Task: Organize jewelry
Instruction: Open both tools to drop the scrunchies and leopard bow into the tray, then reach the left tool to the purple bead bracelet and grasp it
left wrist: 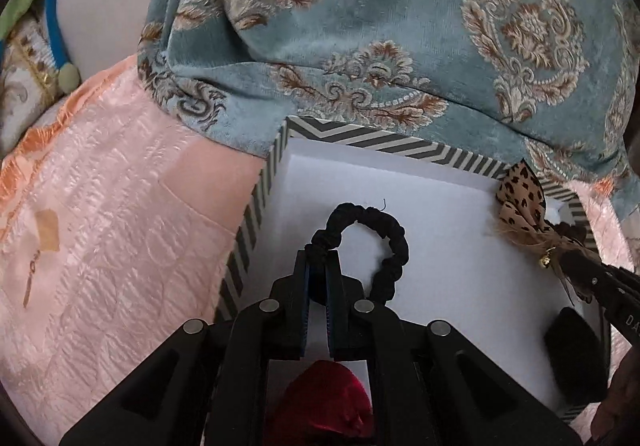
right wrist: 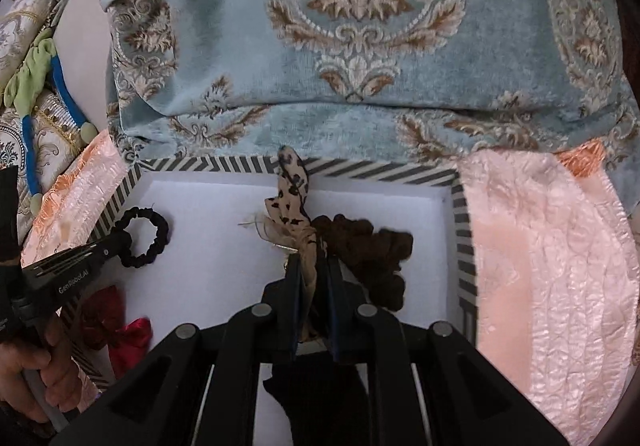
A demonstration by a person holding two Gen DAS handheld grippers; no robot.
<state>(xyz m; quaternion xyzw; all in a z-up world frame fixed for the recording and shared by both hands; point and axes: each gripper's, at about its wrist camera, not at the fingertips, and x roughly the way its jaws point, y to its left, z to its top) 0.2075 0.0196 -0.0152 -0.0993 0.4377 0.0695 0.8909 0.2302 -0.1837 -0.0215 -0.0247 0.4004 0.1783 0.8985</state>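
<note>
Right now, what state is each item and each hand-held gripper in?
Left hand-held gripper: shut on black scrunchie.
Black scrunchie: pinched at one edge, over the box floor.
Right hand-held gripper: shut on leopard-print bow tie.
Leopard-print bow tie: held, tail sticking up.
Striped box: open.
Red bow: lying in the box.

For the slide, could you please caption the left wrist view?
Left gripper pinches black scrunchie over striped box.

Pink quilted bedspread carries the striped box and, seemingly, blue patterned cushions.
</note>
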